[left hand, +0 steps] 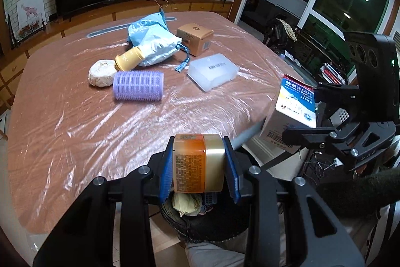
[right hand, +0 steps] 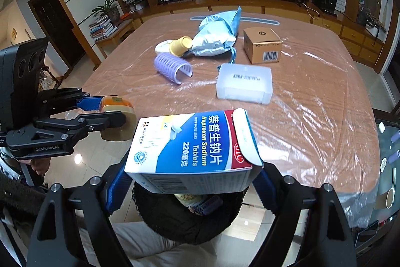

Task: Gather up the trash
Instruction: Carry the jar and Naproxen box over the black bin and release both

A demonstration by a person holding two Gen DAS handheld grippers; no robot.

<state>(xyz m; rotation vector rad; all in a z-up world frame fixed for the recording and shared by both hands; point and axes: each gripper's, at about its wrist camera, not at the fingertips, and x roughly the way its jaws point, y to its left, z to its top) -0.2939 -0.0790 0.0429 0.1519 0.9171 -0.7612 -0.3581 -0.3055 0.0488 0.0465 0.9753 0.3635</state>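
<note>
My left gripper (left hand: 198, 163) is shut on an orange jar with a gold lid (left hand: 197, 162), held above a black mesh trash bin (left hand: 200, 222) at the table's near edge. It also shows in the right wrist view (right hand: 116, 116). My right gripper (right hand: 192, 182) is shut on a blue and white medicine box (right hand: 192, 149), held above the same bin (right hand: 180, 219). The box also shows in the left wrist view (left hand: 290, 111). The bin holds some trash.
On the plastic-covered table (left hand: 100, 129) lie a purple hair roller (left hand: 138, 85), a yellow cup (left hand: 130, 58), a round paper-wrapped item (left hand: 101, 73), a light blue bag (left hand: 152, 41), a brown box (left hand: 196, 38) and a translucent plastic case (left hand: 213, 71).
</note>
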